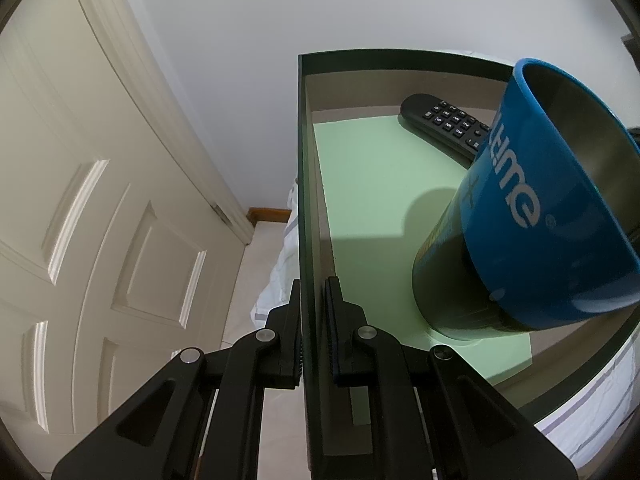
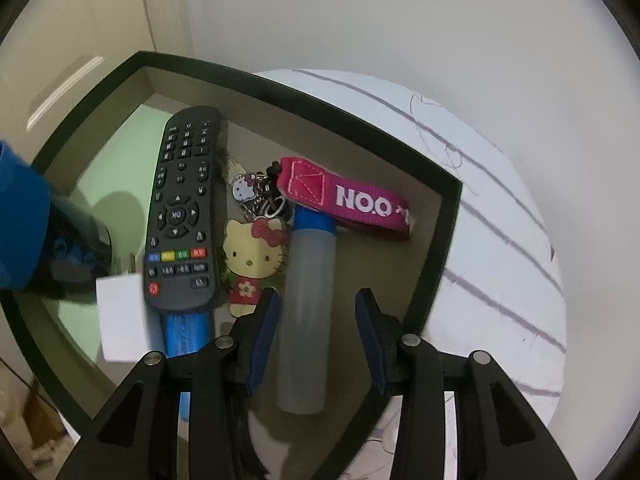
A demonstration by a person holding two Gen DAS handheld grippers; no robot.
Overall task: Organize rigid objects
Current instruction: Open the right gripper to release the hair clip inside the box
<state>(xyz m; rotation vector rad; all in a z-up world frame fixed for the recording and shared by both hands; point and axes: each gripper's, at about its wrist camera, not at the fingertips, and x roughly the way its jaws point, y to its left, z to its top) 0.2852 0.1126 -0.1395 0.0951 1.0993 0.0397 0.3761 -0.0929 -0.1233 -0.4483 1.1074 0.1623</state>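
Two grippers tilt steeply down over one dark-rimmed box, each seen from its own wrist camera; the left gripper is pinched tight on the box's near left wall, one black pad outside and one inside, with only the thin wall between them. The right gripper stands partly spread, its blue-lined fingers either side of a frosted tube; the left pad lies just beside the tube and the right pad stands clear of it, so nothing is gripped.

The tube is a smooth translucent cylinder with a blue cap at its far end, lying on the box's tan floor; left of it rest a flat cartoon-cat keyring and a long black remote with rubbery buttons. A magenta woven strap with white letters lies across the far right corner. A glossy blue mug with a dull grey inside stands tilted on the pale green liner at the left; a white block and a blue ridged piece sit near the remote's near end. Striped white bedding lies beneath the box.
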